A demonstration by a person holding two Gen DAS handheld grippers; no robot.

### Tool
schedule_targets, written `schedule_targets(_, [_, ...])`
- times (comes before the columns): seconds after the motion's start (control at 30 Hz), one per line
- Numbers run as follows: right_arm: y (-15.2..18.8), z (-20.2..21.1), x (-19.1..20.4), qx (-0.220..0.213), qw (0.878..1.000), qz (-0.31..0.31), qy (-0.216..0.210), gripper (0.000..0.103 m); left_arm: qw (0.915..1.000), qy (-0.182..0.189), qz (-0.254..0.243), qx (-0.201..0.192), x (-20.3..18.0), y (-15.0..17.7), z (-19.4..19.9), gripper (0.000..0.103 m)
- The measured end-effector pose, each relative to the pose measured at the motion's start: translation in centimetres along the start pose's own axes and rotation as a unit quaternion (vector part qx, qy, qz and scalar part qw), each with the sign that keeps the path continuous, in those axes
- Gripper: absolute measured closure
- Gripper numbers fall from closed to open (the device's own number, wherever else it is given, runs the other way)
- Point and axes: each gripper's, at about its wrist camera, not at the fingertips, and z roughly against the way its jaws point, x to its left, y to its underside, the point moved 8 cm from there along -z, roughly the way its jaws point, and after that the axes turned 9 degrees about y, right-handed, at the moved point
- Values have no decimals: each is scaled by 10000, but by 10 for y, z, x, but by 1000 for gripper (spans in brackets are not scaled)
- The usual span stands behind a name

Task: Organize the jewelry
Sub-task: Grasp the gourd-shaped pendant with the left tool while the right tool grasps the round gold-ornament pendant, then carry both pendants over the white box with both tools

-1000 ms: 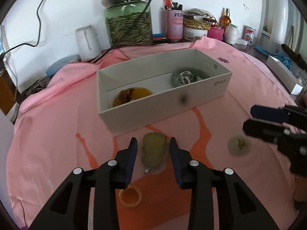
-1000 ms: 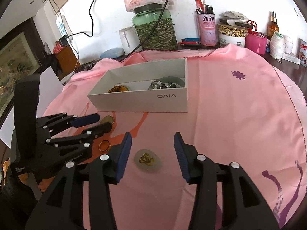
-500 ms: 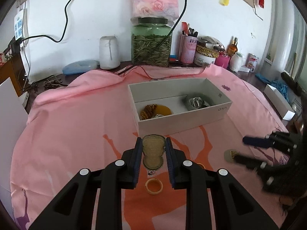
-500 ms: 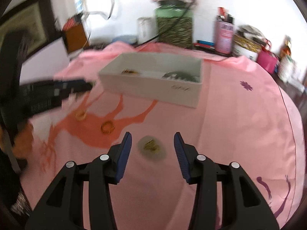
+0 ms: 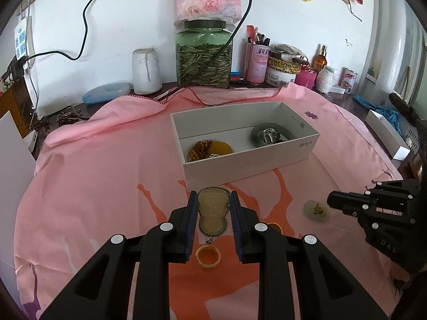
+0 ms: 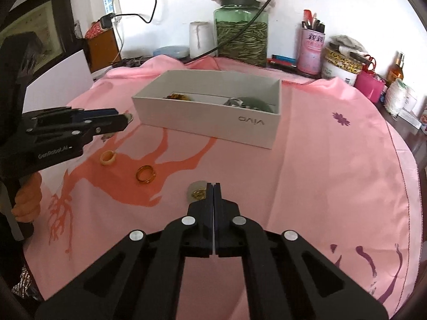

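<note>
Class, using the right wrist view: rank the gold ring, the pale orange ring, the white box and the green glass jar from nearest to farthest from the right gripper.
From the right gripper:
1. Gold ring, just ahead on the left.
2. Pale orange ring, further left.
3. White box, ahead at mid-table.
4. Green glass jar, at the back by the wall.

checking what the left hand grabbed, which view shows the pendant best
The left wrist view: the pendant sits face-on between the left gripper jaws, its whole outline and bottom loop clear. In the right wrist view the left gripper is side-on and only a sliver of pendant shows at its tip.
</note>
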Motion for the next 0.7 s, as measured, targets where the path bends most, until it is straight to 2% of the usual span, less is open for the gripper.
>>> schedule_targets(0.07, [-1,3,2,-63,10000,27,-43,81,10000,-6,2,39,0,1,-2,79])
schedule_targets(0.1, [-1,3,4,-85,9999,62,-43,68,10000,-9,-1,48,0,1,-2,79])
schedule_targets(0.13, [-1,3,6,-100,9999,134,13,67,10000,-17,-9,55,0,2,-3,79])
schedule_targets(0.2, [1,-4,12,73,9995,296,17,67,10000,-23,-20,67,0,2,-4,79])
schedule_targets(0.27, [5,-13,15,315,9989,342,-23,76,10000,-15,-33,90,-1,3,-5,79])
schedule_targets(0.4, [5,-12,18,267,9987,420,53,80,9998,-22,-100,152,-4,5,-8,79])
schedule_targets(0.47, [4,-7,14,158,9996,237,-64,80,9998,-29,-126,163,-5,6,-9,79])
schedule_targets(0.7, [-4,3,6,-116,9999,22,-20,80,9999,-7,-99,111,-4,4,-6,79])
